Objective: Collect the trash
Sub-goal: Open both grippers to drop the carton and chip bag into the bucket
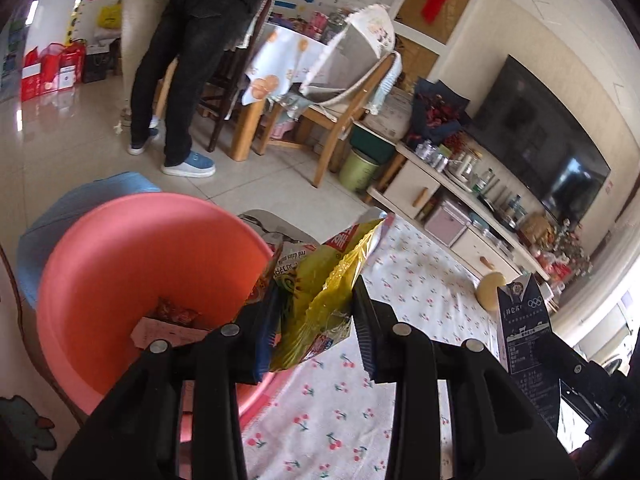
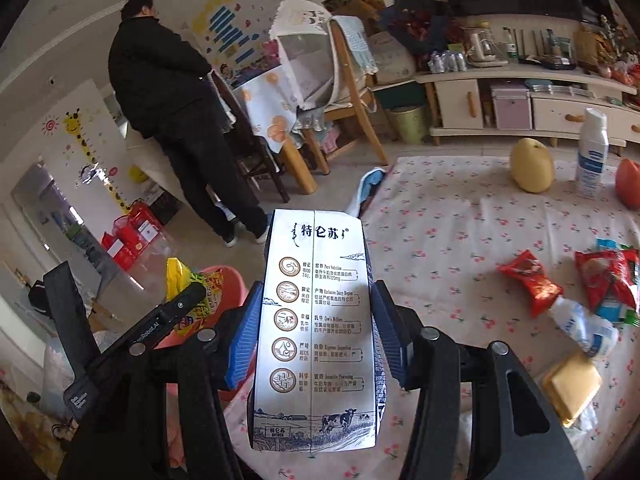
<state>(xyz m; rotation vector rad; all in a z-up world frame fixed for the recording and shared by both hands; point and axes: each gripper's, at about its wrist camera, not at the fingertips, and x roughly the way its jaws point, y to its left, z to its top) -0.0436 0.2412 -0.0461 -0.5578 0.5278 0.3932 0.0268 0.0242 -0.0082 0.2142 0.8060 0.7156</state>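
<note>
My left gripper [image 1: 316, 320] is shut on a yellow snack bag [image 1: 320, 304] and holds it at the right rim of a pink basin [image 1: 120, 264], which has red wrappers and a paper slip inside. My right gripper [image 2: 316, 320] is shut on a white and blue milk carton [image 2: 316, 332], held upright above the cherry-print tablecloth [image 2: 460, 240]. The carton also shows in the left wrist view [image 1: 524, 332]. The left gripper with the yellow bag [image 2: 192, 288] shows at the left of the right wrist view, over the basin [image 2: 228, 284].
On the cloth lie red snack wrappers [image 2: 532, 280], a crumpled plastic bottle [image 2: 584, 324], a yellow flat packet [image 2: 572, 388], a pear [image 2: 532, 168], a white spray bottle [image 2: 592, 152] and a red fruit [image 2: 628, 184]. A person [image 2: 172, 108] stands by a dining table. A TV cabinet [image 2: 520, 96] lines the far wall.
</note>
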